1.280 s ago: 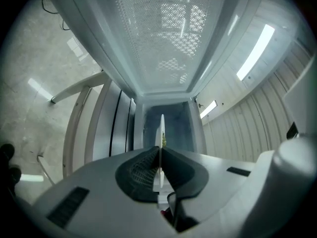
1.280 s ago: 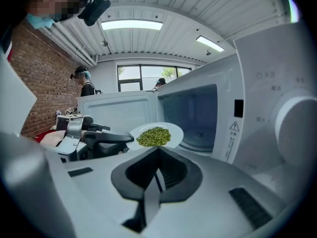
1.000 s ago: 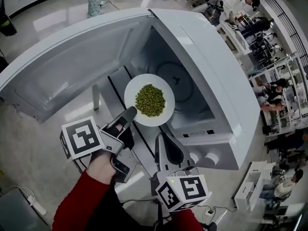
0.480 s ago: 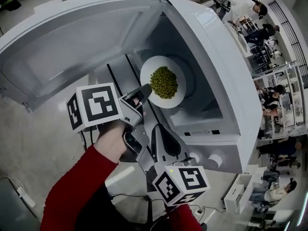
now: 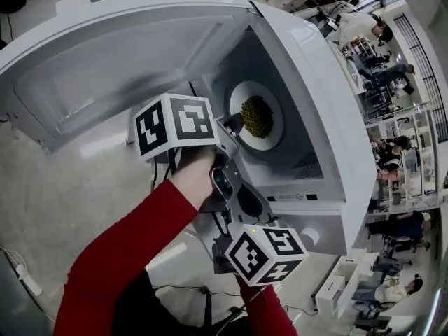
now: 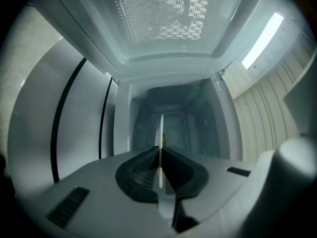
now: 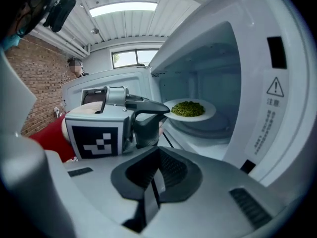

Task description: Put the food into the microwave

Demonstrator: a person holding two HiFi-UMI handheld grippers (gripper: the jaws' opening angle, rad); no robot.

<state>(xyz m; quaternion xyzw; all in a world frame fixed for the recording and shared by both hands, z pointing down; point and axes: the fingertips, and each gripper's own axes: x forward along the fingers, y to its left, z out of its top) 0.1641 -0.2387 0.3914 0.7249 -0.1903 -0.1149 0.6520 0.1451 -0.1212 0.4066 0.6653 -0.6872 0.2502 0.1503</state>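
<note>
A white plate (image 5: pixel 269 133) heaped with green peas (image 5: pixel 257 115) is inside the open microwave (image 5: pixel 329 117). My left gripper (image 5: pixel 234 123) is shut on its near rim. In the right gripper view the plate (image 7: pixel 205 114) hangs level just above the glass turntable (image 7: pixel 208 127), with the left gripper (image 7: pixel 166 110) reaching in from the left. In the left gripper view the plate (image 6: pixel 161 133) shows edge-on as a thin white line between the pads of the left gripper (image 6: pixel 161 155). My right gripper (image 7: pixel 157 167) is shut on nothing, low in front of the microwave. Its marker cube (image 5: pixel 264 253) shows in the head view.
The microwave door (image 5: pixel 105 61) is swung wide open to the left. Two knobs (image 5: pixel 308 235) sit on the control panel at the near right. Several people (image 5: pixel 360 26) stand among desks and racks at the far right. A power strip (image 5: pixel 24 278) lies on the floor.
My left gripper has carried the plate forward, from in front of the opening to inside the cavity over the turntable. The right gripper has barely moved.
</note>
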